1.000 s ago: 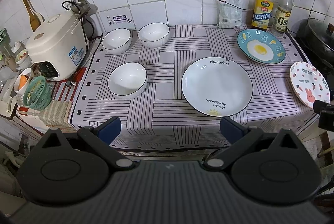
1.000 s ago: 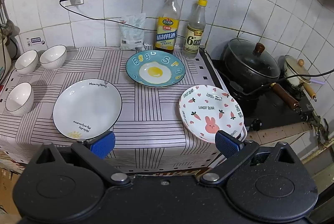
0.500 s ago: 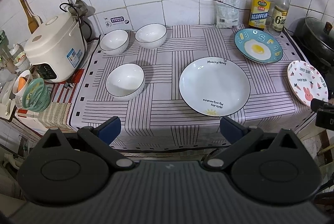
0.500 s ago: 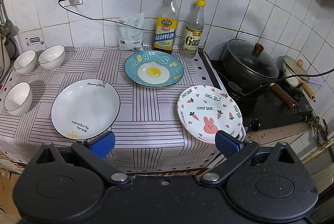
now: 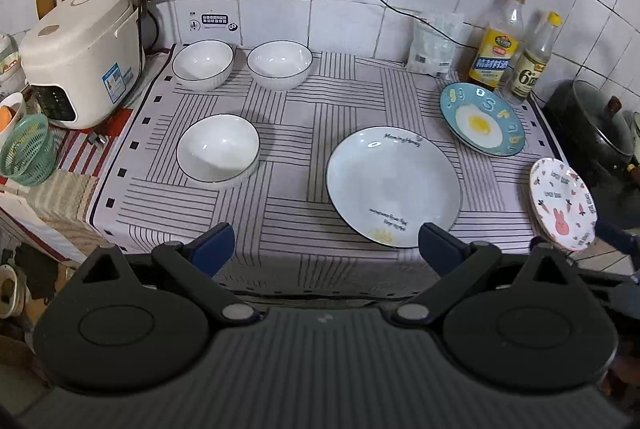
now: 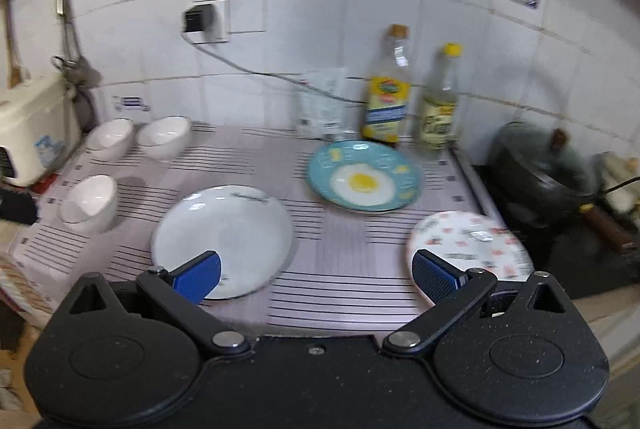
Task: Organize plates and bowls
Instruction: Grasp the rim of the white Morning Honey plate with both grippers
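Three white bowls stand on the striped cloth: two at the back left [image 5: 203, 59] [image 5: 279, 59] and one nearer [image 5: 218, 147]. A large white plate [image 5: 392, 185] lies in the middle, a blue egg plate [image 5: 482, 117] at the back right, and a pink rabbit plate [image 5: 562, 203] at the right edge. My left gripper [image 5: 322, 249] is open and empty over the front edge. My right gripper [image 6: 316, 275] is open and empty, its fingers over the white plate [image 6: 224, 229] and the rabbit plate [image 6: 468, 245].
A rice cooker [image 5: 80, 57] and a green basket [image 5: 26, 157] stand at the left. Two bottles [image 5: 496, 41] [image 5: 530, 63] and a bag [image 5: 434, 43] stand against the tiled wall. A black pot [image 5: 592, 125] sits on the stove at the right.
Both grippers have moved forward toward the counter. The right wrist view has swung and blurred, and now sits lower and closer to the plates. Nothing on the cloth has moved.
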Action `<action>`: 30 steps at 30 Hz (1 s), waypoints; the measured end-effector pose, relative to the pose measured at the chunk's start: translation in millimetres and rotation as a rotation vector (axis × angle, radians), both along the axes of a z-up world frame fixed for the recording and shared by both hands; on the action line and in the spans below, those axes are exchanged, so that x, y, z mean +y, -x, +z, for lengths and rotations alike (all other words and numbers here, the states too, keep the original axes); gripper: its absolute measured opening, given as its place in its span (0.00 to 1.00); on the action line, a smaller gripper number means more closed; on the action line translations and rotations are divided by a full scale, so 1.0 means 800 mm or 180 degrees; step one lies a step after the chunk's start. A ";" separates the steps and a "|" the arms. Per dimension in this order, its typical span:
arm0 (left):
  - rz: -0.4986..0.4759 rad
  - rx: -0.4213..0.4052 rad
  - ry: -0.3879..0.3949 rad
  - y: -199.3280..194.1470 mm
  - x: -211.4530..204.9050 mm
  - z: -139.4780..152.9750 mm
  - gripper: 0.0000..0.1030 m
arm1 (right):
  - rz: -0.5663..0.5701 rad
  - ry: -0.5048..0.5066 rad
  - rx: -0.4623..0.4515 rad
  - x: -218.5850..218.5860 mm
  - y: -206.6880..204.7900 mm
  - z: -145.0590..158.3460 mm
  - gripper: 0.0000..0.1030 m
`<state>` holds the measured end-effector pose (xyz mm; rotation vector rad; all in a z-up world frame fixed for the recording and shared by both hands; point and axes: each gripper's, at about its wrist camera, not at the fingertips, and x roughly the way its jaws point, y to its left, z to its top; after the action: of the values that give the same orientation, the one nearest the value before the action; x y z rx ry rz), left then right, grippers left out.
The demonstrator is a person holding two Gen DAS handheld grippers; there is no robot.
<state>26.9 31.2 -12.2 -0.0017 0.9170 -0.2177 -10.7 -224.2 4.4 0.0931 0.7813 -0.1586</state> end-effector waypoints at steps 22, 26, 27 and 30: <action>-0.0341 0.0324 0.0217 -0.146 -0.025 -0.184 0.94 | -0.0295 -0.1152 -0.0039 -0.022 -0.100 -0.194 0.67; -0.0490 0.0418 0.0214 -0.164 -0.037 -0.208 0.81 | -0.0412 -0.1315 0.0058 -0.028 -0.117 -0.218 0.47; -0.0514 0.0445 0.0216 -0.166 -0.037 -0.213 0.75 | -0.0410 -0.1370 0.0069 -0.029 -0.119 -0.222 0.41; -0.0541 0.0568 0.0269 -0.177 -0.039 -0.225 0.62 | -0.0389 -0.1449 0.0051 -0.025 -0.121 -0.229 0.29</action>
<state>168.7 0.1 -192.4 -0.0217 1.0862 -0.4194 86.0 -244.2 -178.4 0.5716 0.8171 -0.0947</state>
